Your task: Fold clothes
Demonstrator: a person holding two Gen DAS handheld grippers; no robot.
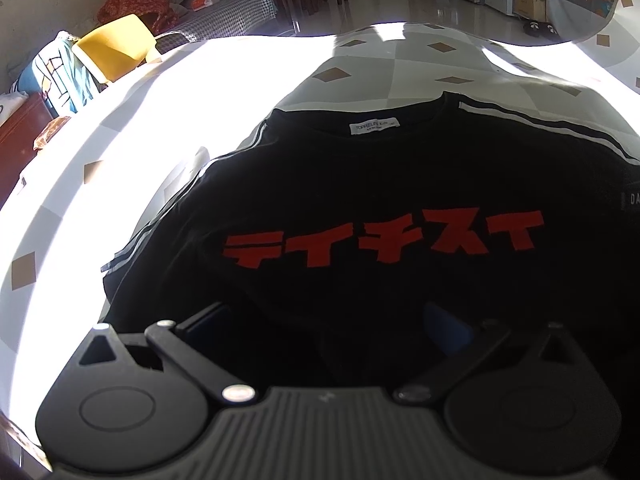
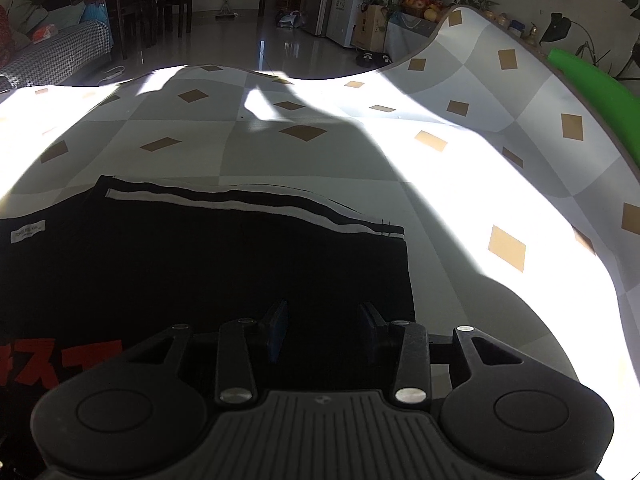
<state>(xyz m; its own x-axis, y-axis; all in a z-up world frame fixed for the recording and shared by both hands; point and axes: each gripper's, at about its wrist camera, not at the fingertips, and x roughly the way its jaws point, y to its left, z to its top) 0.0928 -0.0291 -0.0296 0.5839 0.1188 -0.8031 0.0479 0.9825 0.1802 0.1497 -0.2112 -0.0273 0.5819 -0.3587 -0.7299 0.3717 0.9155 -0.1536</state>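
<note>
Living room behind, sofa [image 1: 224, 12] far left, fridge [image 2: 348, 8] far. Table [image 2: 304, 160] with grey checked cloth, half in strong sun. Black T-shirt [image 1: 360, 184] lies flat on table, red print up, collar at far side. Left gripper [image 1: 328, 328] over near hem, jaws wide apart; dark view, probably nothing pinched. Right gripper [image 2: 326, 328] over shirt's near right corner, jaws partly apart, pads not pressing cloth.
</note>
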